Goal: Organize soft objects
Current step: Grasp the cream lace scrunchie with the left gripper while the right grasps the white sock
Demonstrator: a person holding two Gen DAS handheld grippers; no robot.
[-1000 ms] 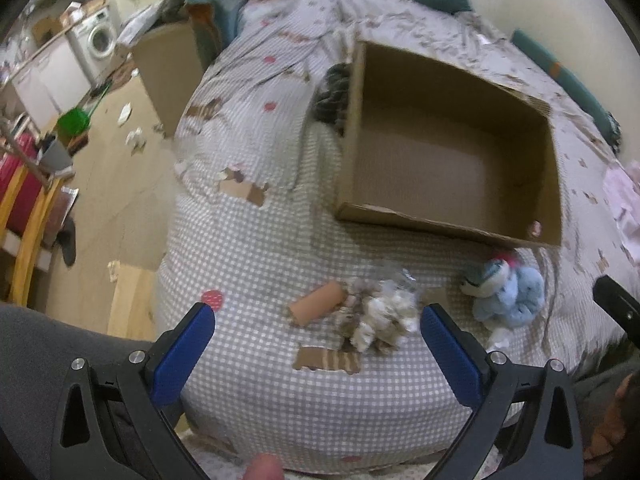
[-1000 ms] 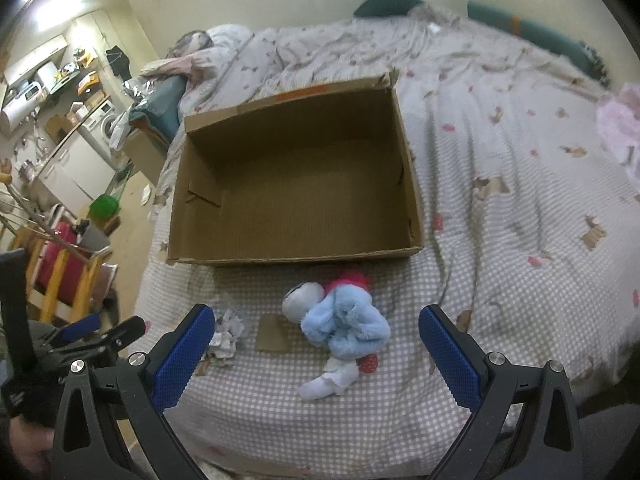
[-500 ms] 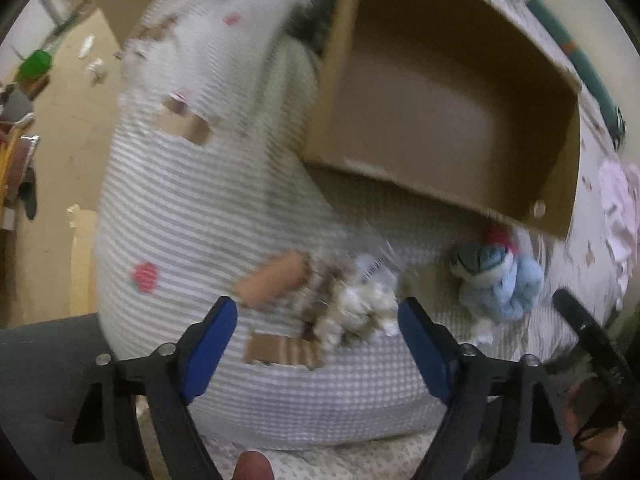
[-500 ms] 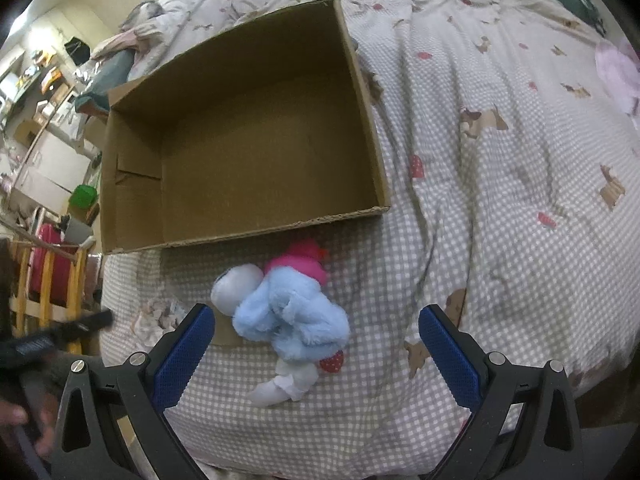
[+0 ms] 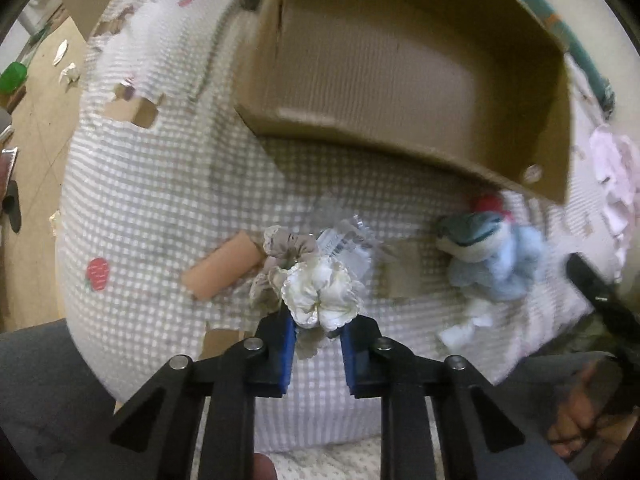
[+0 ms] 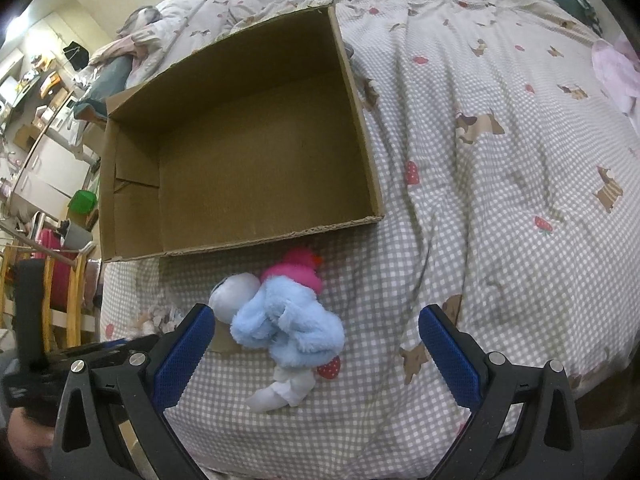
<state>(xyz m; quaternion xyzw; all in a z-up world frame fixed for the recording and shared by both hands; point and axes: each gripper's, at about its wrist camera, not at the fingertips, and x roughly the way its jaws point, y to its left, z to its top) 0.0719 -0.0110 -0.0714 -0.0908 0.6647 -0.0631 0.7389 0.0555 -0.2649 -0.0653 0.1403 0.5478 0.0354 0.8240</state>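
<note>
Left wrist view first, from largest to smallest: one bed with a grey-and-white checked cover [image 5: 160, 184] printed with strawberries fills most of what I see. On it sits one open cardboard box [image 5: 400, 92], with nothing visible inside. Just below the box's near right corner lies one plush toy [image 5: 492, 260], light blue and fluffy with a red tuft at the top. To its left, near the middle, I count two ruffled fabric pieces bunched together: one beige-grey piece [image 5: 288, 244] and one cream-white piece [image 5: 320, 296], with a bit of clear wrapping [image 5: 348, 240] just behind them. My left gripper [image 5: 318, 332] has its two blue pads drawn close together, pinching the cream-white piece between them.

Right wrist view shows the same single box [image 6: 240, 140], its floor bare, and the same single plush toy [image 6: 288, 320] lying on the checked cover [image 6: 500, 220] just in front of the box's near wall. From here the toy shows a pink cap, a pale grey-white head, a light blue body and one white foot. My right gripper [image 6: 312, 352] hangs above the toy with its two blue pads spread wide on either side of it, holding nothing. At the far left edge, the left tool's black body [image 6: 52, 364] appears.
</note>
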